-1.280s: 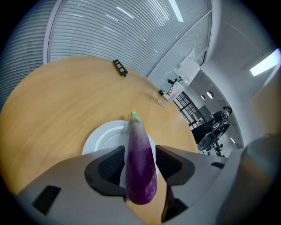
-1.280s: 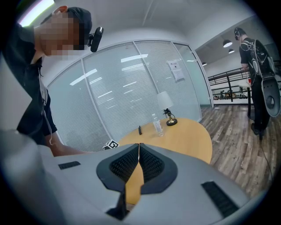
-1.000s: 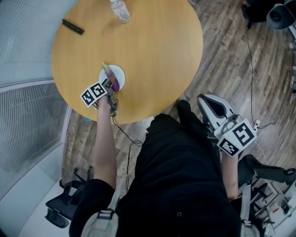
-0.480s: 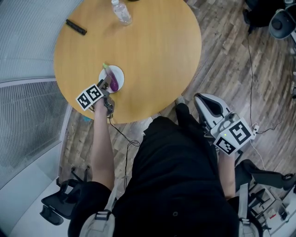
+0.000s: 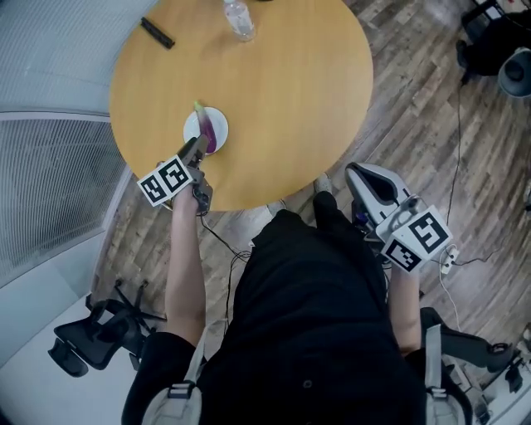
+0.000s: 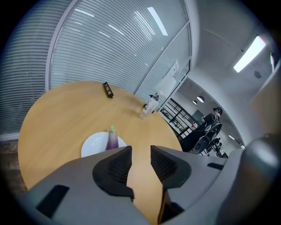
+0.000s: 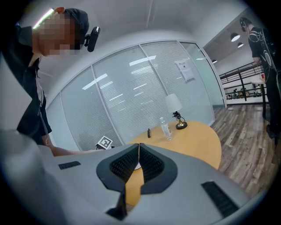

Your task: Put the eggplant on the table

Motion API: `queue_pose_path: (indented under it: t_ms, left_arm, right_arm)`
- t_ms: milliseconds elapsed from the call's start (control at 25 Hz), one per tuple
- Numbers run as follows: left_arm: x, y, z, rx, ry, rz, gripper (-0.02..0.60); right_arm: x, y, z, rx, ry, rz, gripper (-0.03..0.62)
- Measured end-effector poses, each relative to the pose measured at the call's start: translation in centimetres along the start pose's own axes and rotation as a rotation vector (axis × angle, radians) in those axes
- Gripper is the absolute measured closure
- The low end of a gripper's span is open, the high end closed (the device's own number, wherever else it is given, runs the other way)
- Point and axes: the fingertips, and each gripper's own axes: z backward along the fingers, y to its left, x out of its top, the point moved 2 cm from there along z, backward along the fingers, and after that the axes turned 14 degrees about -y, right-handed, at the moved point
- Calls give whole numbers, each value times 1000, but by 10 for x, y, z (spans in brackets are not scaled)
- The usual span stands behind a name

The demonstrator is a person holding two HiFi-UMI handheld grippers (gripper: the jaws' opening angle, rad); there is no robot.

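A purple eggplant (image 5: 210,130) with a green stem lies on a small white plate (image 5: 195,126) near the left edge of the round wooden table (image 5: 290,91). My left gripper (image 5: 197,150) hovers just short of the plate, raised and pointing at it. In the left gripper view the eggplant (image 6: 113,139) and plate (image 6: 92,148) lie beyond the left gripper (image 6: 141,159), whose jaws are closing with nothing between them. My right gripper (image 5: 372,181) hangs off the table over the floor. In the right gripper view, the right gripper (image 7: 138,159) is shut and empty.
A clear water bottle (image 5: 239,18) and a black remote (image 5: 158,33) sit at the table's far side, and a small desk lamp (image 7: 177,110) stands beyond them. A glass wall with blinds (image 5: 50,191) runs along the left. An office chair (image 5: 91,336) stands at lower left.
My left gripper has drawn back from the eggplant toward the table's near edge and risen. The eggplant stays on the plate. The right gripper has hardly moved.
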Motion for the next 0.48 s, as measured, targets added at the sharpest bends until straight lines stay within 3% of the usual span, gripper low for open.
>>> queue_pose_path:
  t_ms: [240,480]
  left_arm:
    - [-18,-28,22,-1,-18,-14,515]
    - [-25,-49,42,23,-65,-47,549]
  right_arm:
    - [6,-8,2,64,26,7,577]
    - [11,-18,-5,144,59,9,577]
